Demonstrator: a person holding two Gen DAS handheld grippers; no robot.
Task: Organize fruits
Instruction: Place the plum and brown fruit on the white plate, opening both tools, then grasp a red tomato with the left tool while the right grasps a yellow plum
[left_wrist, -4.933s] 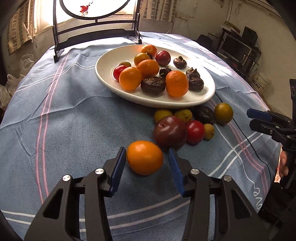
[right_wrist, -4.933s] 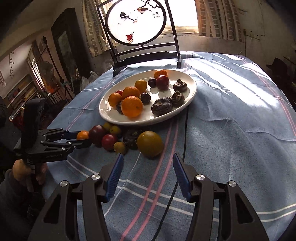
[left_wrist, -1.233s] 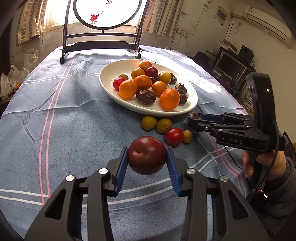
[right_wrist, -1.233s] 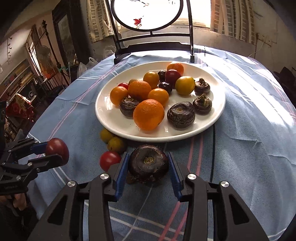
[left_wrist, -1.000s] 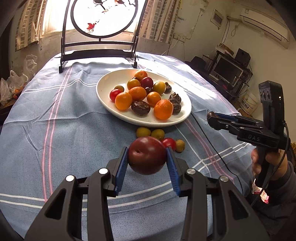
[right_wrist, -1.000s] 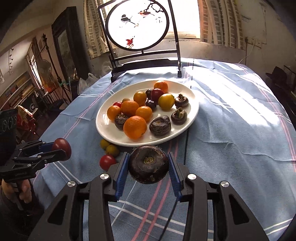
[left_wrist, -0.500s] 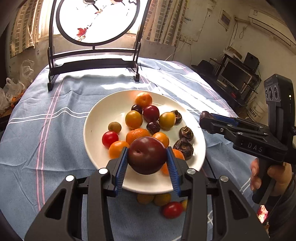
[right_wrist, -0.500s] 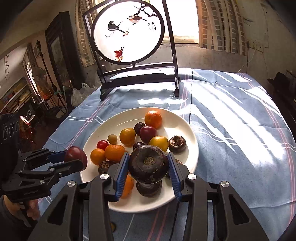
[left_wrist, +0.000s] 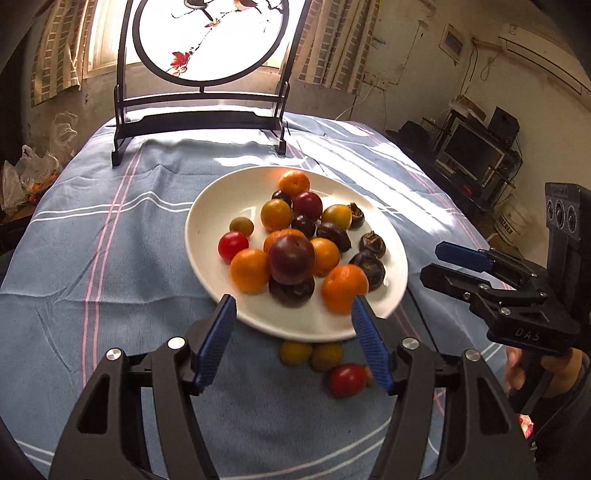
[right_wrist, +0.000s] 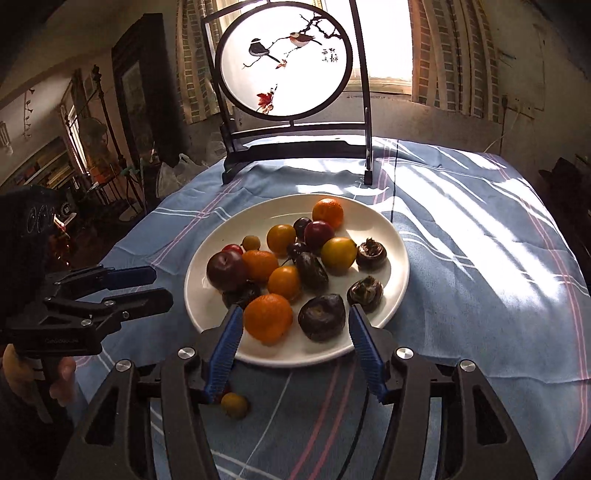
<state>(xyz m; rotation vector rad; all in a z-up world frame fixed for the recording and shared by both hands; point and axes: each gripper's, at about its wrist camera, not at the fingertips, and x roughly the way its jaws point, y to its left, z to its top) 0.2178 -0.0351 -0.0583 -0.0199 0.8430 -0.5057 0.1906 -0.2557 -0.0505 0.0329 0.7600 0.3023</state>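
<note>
A white plate (left_wrist: 207, 206) (right_wrist: 384, 229) on the blue cloth holds several oranges, plums, tomatoes and dark water chestnuts. A dark red plum (left_wrist: 291, 259) (right_wrist: 226, 271) rests on top of the pile, just beyond my left gripper (left_wrist: 293, 334), which is open and empty. A large dark chestnut (right_wrist: 322, 321) lies at the plate's near side, just beyond my right gripper (right_wrist: 295, 343), also open and empty. Two yellow fruits (left_wrist: 295, 352) and a red tomato (left_wrist: 345, 380) lie on the cloth in front of the plate.
A round painted screen on a black stand (left_wrist: 201, 107) (right_wrist: 295, 125) stands behind the plate. A black cable (right_wrist: 364, 406) runs across the cloth at the plate's right. A small yellow fruit (right_wrist: 233, 405) lies near the right gripper's left finger.
Both grippers have opened over the plate. The left one let go of the dark red plum and the right one let go of the large chestnut; both now lie on the plate.
</note>
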